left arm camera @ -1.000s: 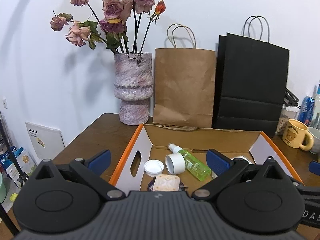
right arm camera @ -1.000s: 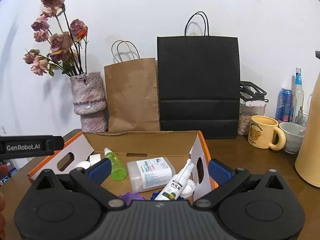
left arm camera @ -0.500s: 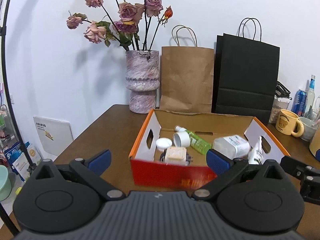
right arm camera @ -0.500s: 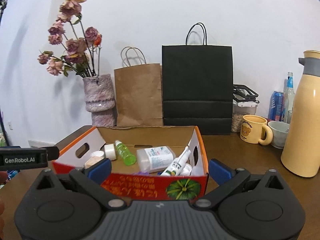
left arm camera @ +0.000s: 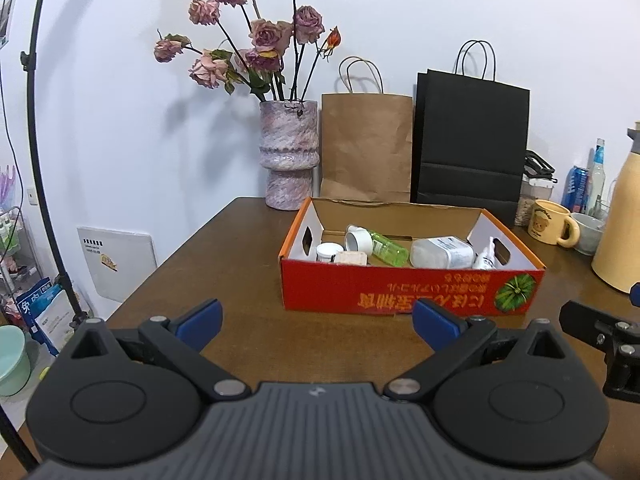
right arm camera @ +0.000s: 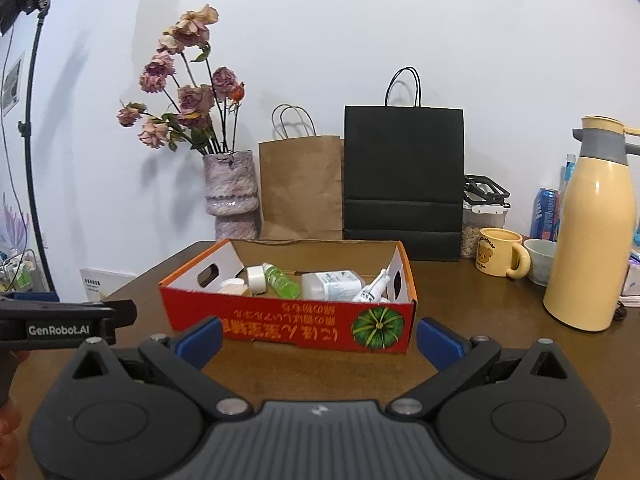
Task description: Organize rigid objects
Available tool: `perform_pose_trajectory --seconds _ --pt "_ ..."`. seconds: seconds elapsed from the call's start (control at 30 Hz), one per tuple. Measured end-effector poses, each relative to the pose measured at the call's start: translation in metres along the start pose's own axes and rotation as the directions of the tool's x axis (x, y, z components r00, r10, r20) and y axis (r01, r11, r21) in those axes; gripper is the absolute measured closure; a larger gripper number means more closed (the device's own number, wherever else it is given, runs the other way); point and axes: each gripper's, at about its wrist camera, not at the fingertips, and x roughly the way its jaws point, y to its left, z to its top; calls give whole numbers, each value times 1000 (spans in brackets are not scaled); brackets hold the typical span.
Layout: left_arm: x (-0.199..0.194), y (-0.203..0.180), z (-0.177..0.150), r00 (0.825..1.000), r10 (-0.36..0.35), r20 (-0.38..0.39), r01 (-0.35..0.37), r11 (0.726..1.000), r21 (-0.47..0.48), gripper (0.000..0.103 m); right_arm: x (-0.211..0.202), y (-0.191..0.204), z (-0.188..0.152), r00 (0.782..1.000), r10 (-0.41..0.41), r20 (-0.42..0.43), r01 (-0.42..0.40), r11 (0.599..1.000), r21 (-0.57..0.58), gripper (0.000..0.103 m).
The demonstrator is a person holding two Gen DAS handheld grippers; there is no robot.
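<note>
A red and orange cardboard box [left arm camera: 400, 292] stands on the brown table [left arm camera: 240, 264]; it also shows in the right wrist view [right arm camera: 280, 324]. Inside lie a green bottle [left arm camera: 386, 249], a white cap [left arm camera: 357, 239], a white jar [left arm camera: 329, 251], a beige square lid [left arm camera: 351, 258], a clear labelled bottle [left arm camera: 442, 253] and a white spray tube [left arm camera: 485, 258]. My left gripper [left arm camera: 318, 325] is open and empty, held back in front of the box. My right gripper [right arm camera: 319, 338] is open and empty, also in front of the box.
Behind the box stand a vase of dried roses [left arm camera: 289, 158], a brown paper bag [left arm camera: 366, 146] and a black paper bag [left arm camera: 472, 144]. A yellow mug [right arm camera: 501, 258], a bowl [right arm camera: 540, 254], cans and a tall cream thermos [right arm camera: 590, 232] stand at the right.
Both grippers have pulled back and away from the box, from just over its inside to well in front of it. Both stayed open and empty.
</note>
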Motion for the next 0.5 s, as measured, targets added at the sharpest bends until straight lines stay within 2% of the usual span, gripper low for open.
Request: perform_pose_trajectory --seconds 0.23,0.5 --pt "-32 4 -17 1000 -2 10 2 1000 1 0 -35 5 -17 1000 10 7 -10 1000 2 0" --pt "-54 3 -28 1000 -6 14 6 1000 7 0 -55 7 -26 1000 18 11 -18 1000 6 0"
